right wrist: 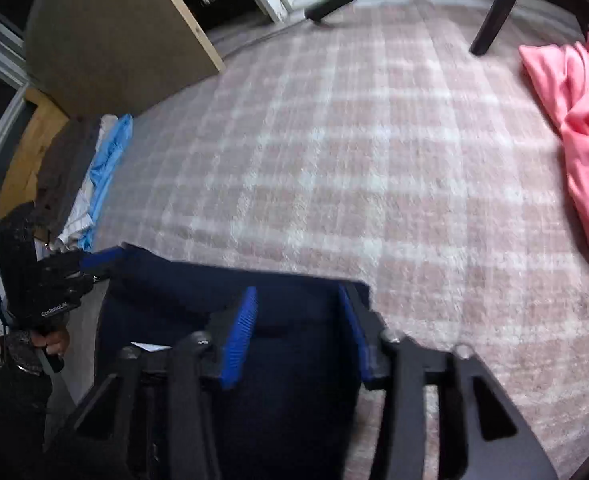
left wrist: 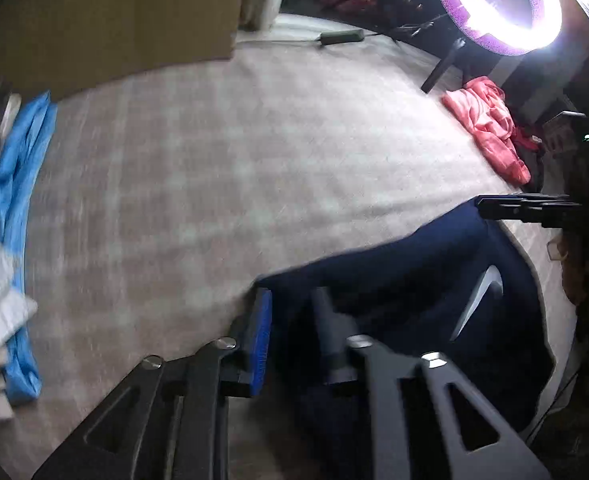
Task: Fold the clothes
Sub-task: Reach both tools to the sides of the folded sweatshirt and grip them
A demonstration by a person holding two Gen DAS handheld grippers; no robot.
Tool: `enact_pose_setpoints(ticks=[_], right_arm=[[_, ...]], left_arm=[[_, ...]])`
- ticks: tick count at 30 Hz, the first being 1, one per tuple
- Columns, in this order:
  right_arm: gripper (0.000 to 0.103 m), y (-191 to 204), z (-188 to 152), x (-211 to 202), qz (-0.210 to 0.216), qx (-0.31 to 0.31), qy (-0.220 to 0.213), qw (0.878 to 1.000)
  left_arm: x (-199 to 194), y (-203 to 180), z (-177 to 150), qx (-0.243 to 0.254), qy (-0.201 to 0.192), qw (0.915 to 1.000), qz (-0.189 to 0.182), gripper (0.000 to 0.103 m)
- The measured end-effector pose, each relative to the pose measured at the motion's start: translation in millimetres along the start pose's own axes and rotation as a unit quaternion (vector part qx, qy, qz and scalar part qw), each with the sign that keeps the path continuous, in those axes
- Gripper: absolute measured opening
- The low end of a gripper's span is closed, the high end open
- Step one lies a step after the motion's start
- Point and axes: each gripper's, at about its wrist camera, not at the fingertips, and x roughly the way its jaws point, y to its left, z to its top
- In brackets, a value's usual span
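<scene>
Navy garment (right wrist: 278, 280) cut off by lower edge in right wrist view, near part hidden behind gripper linkage. Pink cloth (right wrist: 582, 120) cropped at right edge. Rug (left wrist: 214, 160) motion-blurred, pattern smeared. Ring light (left wrist: 498, 4) blown out, centre unreadable. Blue and white fabric (left wrist: 10, 208) at left rim, possibly several pieces

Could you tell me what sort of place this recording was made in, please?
Probably a room in a home, used for filming: a pink plaid rug covers the floor, clothes such as a pink garment lie on it, and a ring light stands at its edge.
</scene>
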Motion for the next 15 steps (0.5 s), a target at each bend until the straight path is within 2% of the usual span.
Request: enact_pose_setpoints(ticks=[1,4,6,8,10,15], right_arm=[[0.039,-1.2,-3.0,-8.5,-0.003,0.001,-0.006,1.000],[0.042,-4.3,-28.7,-37.3,0.002,0.006,-0.011,1.000],[0.058,-7.0,-50.3,-55.5,0.008,0.007,-0.011,1.000],[0.062,-9.7,-71.9,-73.8,0.013,0.007,-0.012,1.000],[0.062,-7.9,-93.8,-70.6,0.020,0.019,-0.012,1.000],[0.062,-13.3,-126.2,-42.5,0.049,0.059,0.026,0.997]], left_arm=[[-8.7,3.2,-4.7,-0.008,-0.001,1.0000,0.003,0.025],[-44.6,3.9,-27.2,-0.027,-0.001,0.9996,-0.001,0.026],[-64.6,-3.1,-49.1,-0.041,0.005,0.9990,-0.013,0.032],[-73.1,-8.8,-70.7,-0.063,0.014,0.9974,-0.033,0.037],[-71.6,-13.9,-87.1,-0.084,0.026,0.9945,-0.057,0.037],[-46.7,-25.8,-101.4,-0.094,0.055,0.9929,-0.049,0.037]])
